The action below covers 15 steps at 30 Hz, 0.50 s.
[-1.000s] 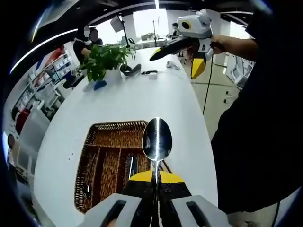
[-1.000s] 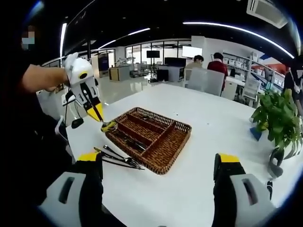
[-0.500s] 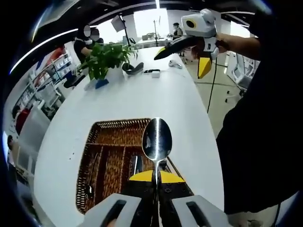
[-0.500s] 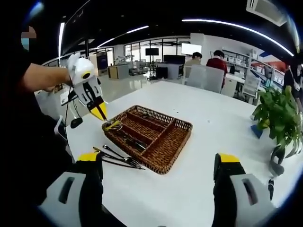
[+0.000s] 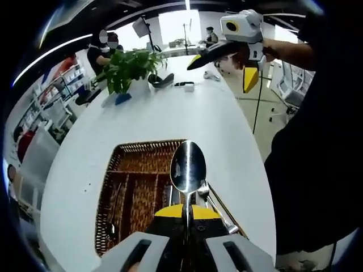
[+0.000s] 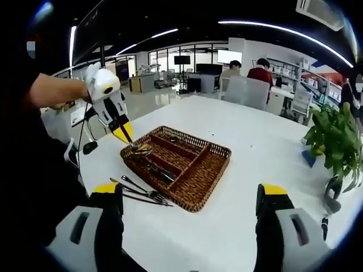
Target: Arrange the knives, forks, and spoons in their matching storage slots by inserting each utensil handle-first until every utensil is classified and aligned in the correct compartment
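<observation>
Wicker tray [image 6: 181,170] mid-table, slots holding what look like utensils, too small to sort; left gripper [image 6: 127,137] pinching spoon [image 5: 188,168] above tray's near end; loose forks [image 6: 139,191] lying just beside tray on white table [image 6: 255,153]; right gripper [image 6: 190,212] spread wide, holding nothing; potted plant [image 6: 334,144] far right; no legible writing.

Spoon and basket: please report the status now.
Left gripper shut on spoon, over basket. Right gripper open, empty. Forks on table beside basket.
</observation>
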### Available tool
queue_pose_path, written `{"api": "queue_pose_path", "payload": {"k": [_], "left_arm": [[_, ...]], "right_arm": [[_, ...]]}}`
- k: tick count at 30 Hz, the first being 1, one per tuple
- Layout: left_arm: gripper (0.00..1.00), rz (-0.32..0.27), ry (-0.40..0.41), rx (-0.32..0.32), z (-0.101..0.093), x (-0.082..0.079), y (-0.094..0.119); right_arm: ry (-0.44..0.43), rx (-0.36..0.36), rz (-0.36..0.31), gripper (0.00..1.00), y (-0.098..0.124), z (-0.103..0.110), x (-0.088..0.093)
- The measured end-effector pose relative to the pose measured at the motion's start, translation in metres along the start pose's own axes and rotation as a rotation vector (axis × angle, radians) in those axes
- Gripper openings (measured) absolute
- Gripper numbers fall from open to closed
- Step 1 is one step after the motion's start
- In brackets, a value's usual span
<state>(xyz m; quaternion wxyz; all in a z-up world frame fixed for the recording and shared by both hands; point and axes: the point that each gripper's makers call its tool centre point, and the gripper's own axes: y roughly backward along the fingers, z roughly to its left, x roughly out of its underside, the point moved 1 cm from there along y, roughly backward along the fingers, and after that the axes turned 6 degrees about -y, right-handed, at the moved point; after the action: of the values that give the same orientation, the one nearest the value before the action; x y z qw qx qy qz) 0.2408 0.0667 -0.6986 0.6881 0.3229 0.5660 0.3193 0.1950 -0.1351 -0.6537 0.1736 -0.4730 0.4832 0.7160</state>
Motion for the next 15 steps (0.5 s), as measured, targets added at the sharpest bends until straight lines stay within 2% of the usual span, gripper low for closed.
{"api": "queue_pose_path", "payload": {"k": [6, 15], "left_arm": [[0.00, 0.005, -0.001, 0.004, 0.010, 0.005, -0.002], [0.00, 0.000, -0.006, -0.002, 0.038, 0.008, -0.004]], "right_arm": [[-0.007, 0.006, 0.009, 0.99, -0.004, -0.002, -0.001], [-0.023, 0.014, 0.013, 0.99, -0.013, -0.003, -0.005]]}}
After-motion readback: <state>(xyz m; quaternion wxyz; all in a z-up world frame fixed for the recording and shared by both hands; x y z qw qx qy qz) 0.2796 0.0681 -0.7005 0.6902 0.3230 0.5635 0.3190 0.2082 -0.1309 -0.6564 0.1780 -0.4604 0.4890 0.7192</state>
